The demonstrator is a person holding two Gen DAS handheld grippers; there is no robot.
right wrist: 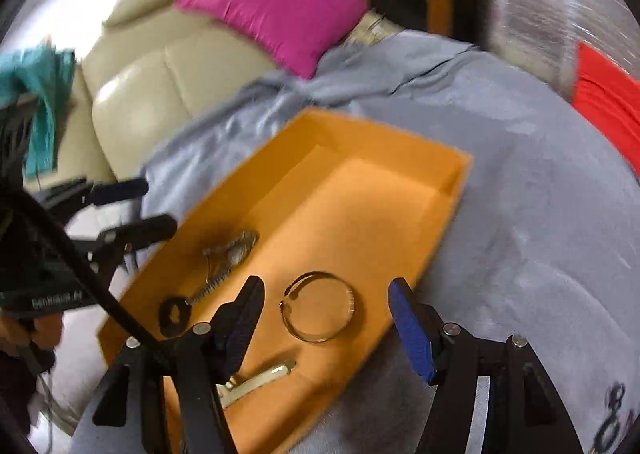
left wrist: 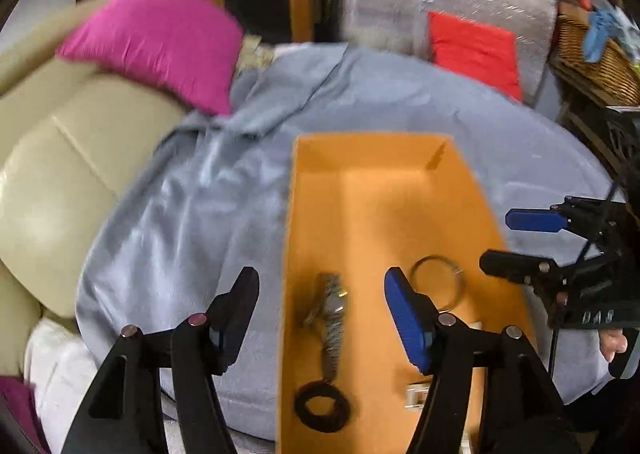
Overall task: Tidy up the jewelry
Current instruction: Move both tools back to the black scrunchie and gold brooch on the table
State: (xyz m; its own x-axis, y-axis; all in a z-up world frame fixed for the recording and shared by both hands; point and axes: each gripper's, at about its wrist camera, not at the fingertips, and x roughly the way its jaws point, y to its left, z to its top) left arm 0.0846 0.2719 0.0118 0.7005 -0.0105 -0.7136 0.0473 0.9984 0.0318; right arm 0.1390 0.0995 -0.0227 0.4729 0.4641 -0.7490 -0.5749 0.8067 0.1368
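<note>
The bangle [right wrist: 318, 306] lies flat on the floor of the orange box [right wrist: 400, 189], low in the centre of the right wrist view, directly ahead of the right gripper [right wrist: 326, 328], whose jaws stand apart and empty to either side of it. In the left wrist view the watch [left wrist: 332, 318] lies lower centre, its long axis running up and down the frame, ahead of the left gripper [left wrist: 322, 312], likewise released and holding nothing. A black hair tie [left wrist: 322, 406] sits at the watch's near end. By my reading each hand is nearer its own piece.
</note>
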